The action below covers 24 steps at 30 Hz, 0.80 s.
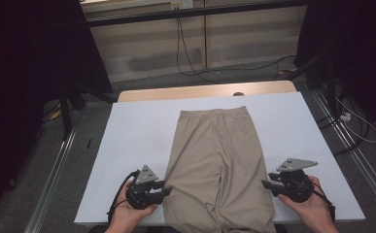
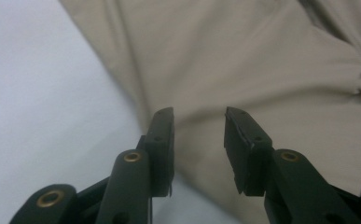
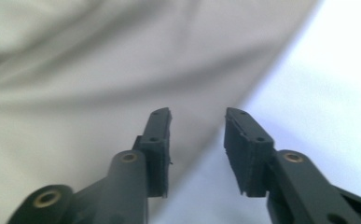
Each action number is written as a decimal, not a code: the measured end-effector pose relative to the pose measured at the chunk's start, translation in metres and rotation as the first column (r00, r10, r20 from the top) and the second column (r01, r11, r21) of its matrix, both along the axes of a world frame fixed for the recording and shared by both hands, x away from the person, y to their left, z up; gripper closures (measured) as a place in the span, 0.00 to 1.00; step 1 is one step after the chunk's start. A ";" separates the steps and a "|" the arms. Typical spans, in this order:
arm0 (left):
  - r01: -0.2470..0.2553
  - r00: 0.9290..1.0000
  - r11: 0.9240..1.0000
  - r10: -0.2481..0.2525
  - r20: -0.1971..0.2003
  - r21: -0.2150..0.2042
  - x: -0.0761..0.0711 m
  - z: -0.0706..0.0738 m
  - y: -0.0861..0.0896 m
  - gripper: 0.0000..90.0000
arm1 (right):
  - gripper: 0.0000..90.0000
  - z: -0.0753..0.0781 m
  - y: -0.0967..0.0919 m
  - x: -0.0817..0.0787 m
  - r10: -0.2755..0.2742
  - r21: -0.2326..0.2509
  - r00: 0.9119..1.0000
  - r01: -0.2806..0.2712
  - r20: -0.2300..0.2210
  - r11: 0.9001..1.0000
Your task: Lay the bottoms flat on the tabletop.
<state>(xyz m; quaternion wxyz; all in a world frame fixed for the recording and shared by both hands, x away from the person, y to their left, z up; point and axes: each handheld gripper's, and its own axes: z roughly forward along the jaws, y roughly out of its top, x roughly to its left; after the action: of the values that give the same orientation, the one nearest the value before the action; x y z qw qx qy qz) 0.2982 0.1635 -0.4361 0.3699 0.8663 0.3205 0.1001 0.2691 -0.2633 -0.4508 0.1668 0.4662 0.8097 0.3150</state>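
A pair of beige trousers lies flat on the white table cover, waistband at the far end and legs running toward the near edge. My left gripper sits at the left edge of the left leg, held in a hand. In the left gripper view the left gripper is open over the cloth's edge, with nothing pinched. My right gripper rests at the right leg's outer edge. In the right gripper view the right gripper stands open where the trousers meet the white cover.
A strip of wooden tabletop shows beyond the cover's far edge. Metal rails run along the floor on both sides, and cables trail across the floor behind the table. Dark curtains hang left and right.
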 end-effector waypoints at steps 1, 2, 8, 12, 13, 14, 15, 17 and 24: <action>0.008 1.000 1.000 -0.008 0.005 -0.001 -0.002 0.000 -0.002 0.70 | 0.67 -0.003 -0.001 0.000 0.005 0.007 1.000 -0.005 0.001 1.000; 0.019 1.000 1.000 -0.019 0.013 -0.002 -0.003 0.000 -0.004 0.70 | 0.71 -0.002 0.000 0.000 0.012 -0.001 1.000 -0.012 0.002 1.000; 0.062 0.998 0.998 -0.062 0.016 0.009 -0.010 -0.002 -0.010 0.74 | 1.00 0.000 0.005 -0.003 0.062 -0.023 0.998 -0.062 0.001 0.998; 0.111 0.994 0.994 -0.111 0.002 0.002 -0.017 -0.001 -0.013 0.82 | 1.00 0.002 -0.012 -0.004 0.022 -0.022 1.000 -0.022 0.003 0.999; 0.122 0.992 0.992 -0.122 0.004 0.002 -0.019 -0.002 -0.015 0.83 | 1.00 0.003 -0.017 -0.005 0.010 -0.023 1.000 -0.010 0.012 1.000; 0.133 0.991 0.991 -0.133 0.005 0.007 -0.020 -0.003 -0.017 0.84 | 1.00 0.004 -0.021 -0.006 0.007 -0.023 1.000 -0.006 0.016 1.000; 0.150 0.989 0.989 -0.150 0.003 0.019 -0.022 -0.003 -0.020 0.84 | 1.00 0.004 -0.023 -0.006 0.005 -0.027 1.000 -0.005 0.019 1.000; 0.175 0.984 0.984 -0.176 0.009 0.032 -0.025 -0.007 -0.026 0.83 | 1.00 0.002 -0.028 -0.007 0.006 -0.015 1.000 -0.006 0.004 1.000; 0.262 0.965 0.962 -0.264 0.012 0.083 -0.038 -0.015 -0.041 0.85 | 0.76 0.007 -0.016 -0.012 0.013 0.035 0.999 -0.015 0.049 0.999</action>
<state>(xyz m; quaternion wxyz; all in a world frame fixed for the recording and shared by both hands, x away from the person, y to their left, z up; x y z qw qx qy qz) 0.2599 0.1221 -0.4510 0.3483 0.9142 0.1941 0.0730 0.2569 -0.2794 -0.4442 0.1760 0.4557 0.8029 0.3417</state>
